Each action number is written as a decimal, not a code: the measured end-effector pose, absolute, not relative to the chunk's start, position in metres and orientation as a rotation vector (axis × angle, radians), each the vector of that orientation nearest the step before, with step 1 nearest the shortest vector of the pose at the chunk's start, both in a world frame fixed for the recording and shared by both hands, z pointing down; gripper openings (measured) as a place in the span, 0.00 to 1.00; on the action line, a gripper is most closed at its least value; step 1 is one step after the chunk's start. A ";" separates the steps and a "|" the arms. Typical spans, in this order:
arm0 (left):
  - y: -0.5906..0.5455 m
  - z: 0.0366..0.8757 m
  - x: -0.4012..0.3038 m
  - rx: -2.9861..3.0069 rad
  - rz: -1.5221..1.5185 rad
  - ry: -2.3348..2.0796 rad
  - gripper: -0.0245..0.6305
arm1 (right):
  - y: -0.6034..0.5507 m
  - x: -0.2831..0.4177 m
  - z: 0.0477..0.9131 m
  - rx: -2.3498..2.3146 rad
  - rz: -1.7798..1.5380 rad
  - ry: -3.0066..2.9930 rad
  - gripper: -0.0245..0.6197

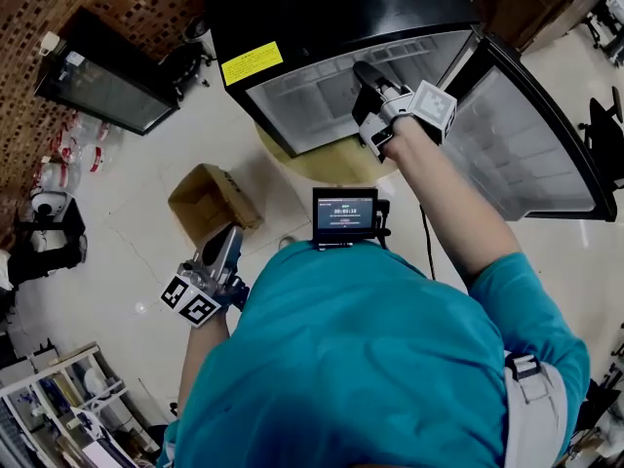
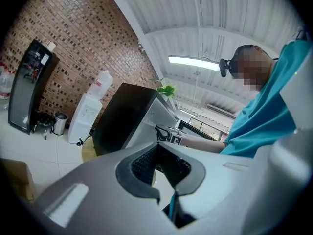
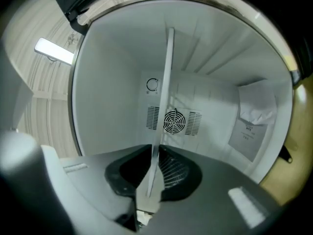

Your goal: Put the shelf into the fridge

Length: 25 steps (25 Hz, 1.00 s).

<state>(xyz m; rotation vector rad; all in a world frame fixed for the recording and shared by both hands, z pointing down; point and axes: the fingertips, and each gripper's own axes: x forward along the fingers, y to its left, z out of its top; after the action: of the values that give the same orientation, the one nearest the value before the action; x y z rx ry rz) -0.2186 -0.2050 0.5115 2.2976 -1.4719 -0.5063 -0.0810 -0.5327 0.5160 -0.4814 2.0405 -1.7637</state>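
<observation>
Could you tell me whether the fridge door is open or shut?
Open: the door stands swung wide, and the right gripper reaches into the fridge, shut on the shelf.

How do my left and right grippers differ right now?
The right gripper clamps the shelf; the left gripper holds nothing. The right is at the mouth of the open fridge; the left hangs low beside the person, away from it. Both have jaws shut.
</observation>
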 end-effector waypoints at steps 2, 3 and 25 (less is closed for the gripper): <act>-0.197 0.510 -0.213 2.290 -0.515 -1.503 0.04 | -0.524 -0.075 0.519 -0.481 -1.763 2.085 0.10; -0.194 0.507 -0.211 2.287 -0.520 -1.515 0.04 | -0.519 -0.073 0.520 -0.479 -1.759 2.112 0.08; -0.062 0.502 -0.276 2.438 -0.488 -1.338 0.04 | -0.313 -0.067 0.445 -0.264 -1.063 2.512 0.04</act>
<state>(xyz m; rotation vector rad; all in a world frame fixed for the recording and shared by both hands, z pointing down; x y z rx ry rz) -0.2764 -0.0619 0.5025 2.4379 -1.3377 -0.4882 -0.0671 -0.3129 0.4448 -0.2644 2.5123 -1.0628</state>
